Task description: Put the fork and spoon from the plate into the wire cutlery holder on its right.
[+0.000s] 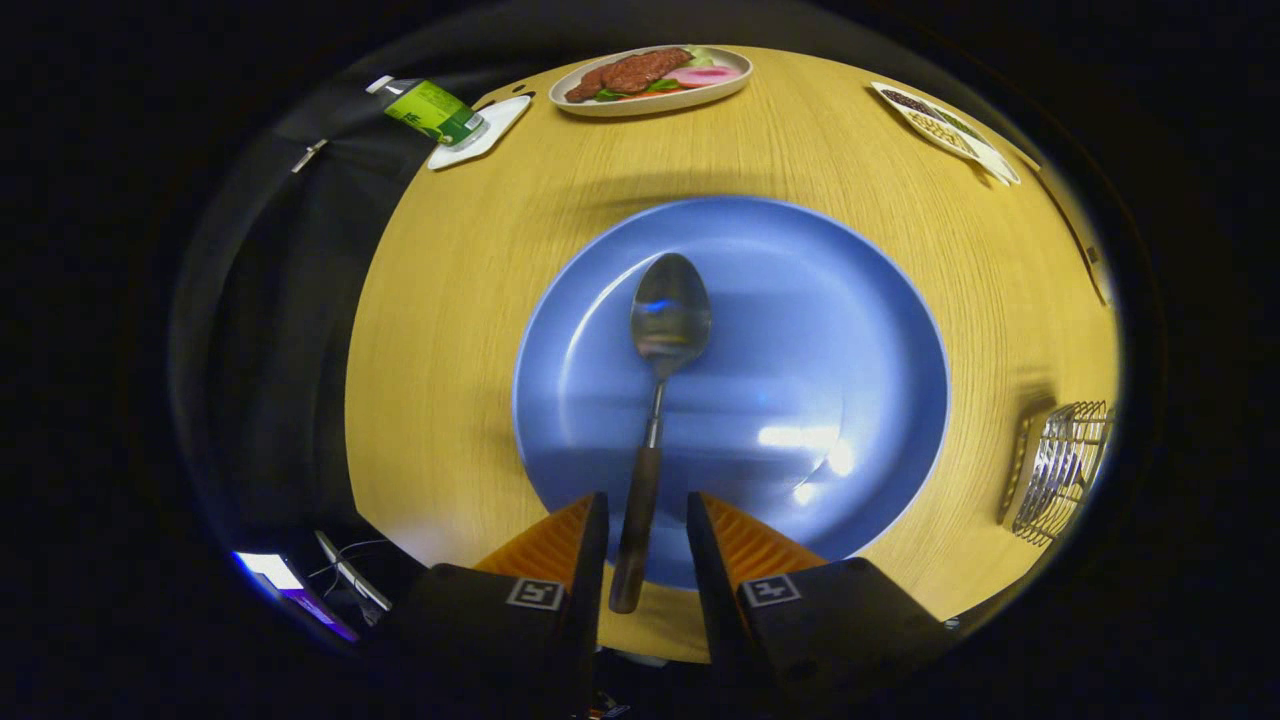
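A metal spoon with a dark handle lies on the blue plate, bowl pointing away from me. Its handle runs back over the plate's near rim and lies between the two fingers of my gripper. The fingers stand open on either side of the handle, with a small gap on each side. The wire cutlery holder stands on the table to the right of the plate, well off from the fingers.
The plate rests on a round wooden table. Beyond the plate sits an oval dish of food. A green bottle lies by a white coaster, and a divided white dish is far right.
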